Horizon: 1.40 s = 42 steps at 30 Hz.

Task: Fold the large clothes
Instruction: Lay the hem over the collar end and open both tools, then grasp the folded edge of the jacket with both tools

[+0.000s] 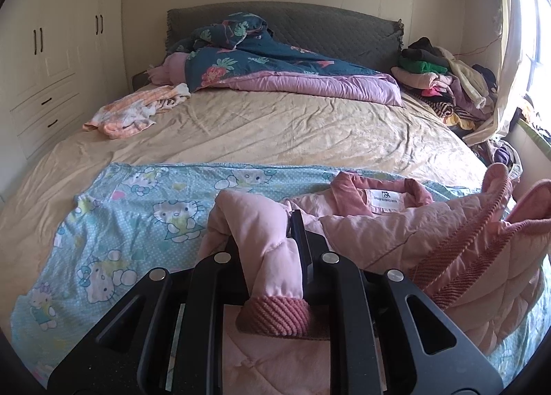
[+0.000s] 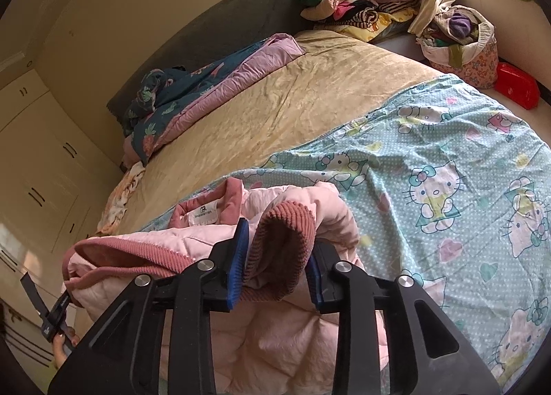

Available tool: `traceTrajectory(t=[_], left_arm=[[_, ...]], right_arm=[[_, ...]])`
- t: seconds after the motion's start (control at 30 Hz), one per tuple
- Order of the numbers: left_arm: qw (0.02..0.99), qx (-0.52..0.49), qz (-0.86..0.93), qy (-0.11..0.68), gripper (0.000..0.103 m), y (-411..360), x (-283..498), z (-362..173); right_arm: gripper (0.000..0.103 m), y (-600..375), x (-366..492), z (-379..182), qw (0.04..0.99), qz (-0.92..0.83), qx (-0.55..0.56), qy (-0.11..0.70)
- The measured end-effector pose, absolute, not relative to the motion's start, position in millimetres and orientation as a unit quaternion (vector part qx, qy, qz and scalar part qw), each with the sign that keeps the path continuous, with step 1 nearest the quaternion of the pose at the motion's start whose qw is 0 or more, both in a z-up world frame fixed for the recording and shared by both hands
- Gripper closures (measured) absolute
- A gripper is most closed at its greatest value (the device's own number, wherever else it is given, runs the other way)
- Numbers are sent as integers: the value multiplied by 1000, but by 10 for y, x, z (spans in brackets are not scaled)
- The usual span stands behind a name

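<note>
A pale pink quilted jacket (image 1: 396,233) with darker pink ribbed collar and cuffs lies on a blue Hello Kitty sheet (image 1: 137,223) at the near end of the bed. My left gripper (image 1: 268,243) is shut on one sleeve, its ribbed cuff (image 1: 275,316) hanging back over the jaws. In the right wrist view the jacket (image 2: 193,233) shows with its white label up, and my right gripper (image 2: 279,257) is shut on the other sleeve's ribbed cuff (image 2: 286,240), between blue pads (image 2: 237,264). Both sleeves are lifted over the jacket body.
The bed (image 1: 275,126) has a beige cover, a rumpled dark floral quilt (image 1: 261,57) at the headboard and an orange-white garment (image 1: 131,113) at the left. A clothes pile (image 1: 444,85) sits at the right by the window. White wardrobes (image 1: 51,51) stand left. A red case (image 2: 516,88) lies beside the bed.
</note>
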<state>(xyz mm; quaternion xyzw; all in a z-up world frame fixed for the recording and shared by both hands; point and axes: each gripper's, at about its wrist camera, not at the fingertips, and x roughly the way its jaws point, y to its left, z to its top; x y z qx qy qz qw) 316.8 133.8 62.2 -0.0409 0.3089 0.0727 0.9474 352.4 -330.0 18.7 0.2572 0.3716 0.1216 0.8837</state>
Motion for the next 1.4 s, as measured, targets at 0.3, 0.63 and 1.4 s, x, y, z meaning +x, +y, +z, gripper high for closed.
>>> traceTrajectory(t=[0.3, 0.63, 1.4], left_arm=[[948, -47, 71, 307, 92, 1345, 3192, 585], [948, -56, 61, 306, 70, 1267, 3154, 588], [962, -6, 71, 264, 9, 1161, 2549, 997]], right_arm=[[14, -3298, 3263, 310, 894, 167, 268, 316], [11, -2904, 2943, 144, 916, 148, 147, 343], [5, -2922, 2413, 436, 941, 131, 86, 301]])
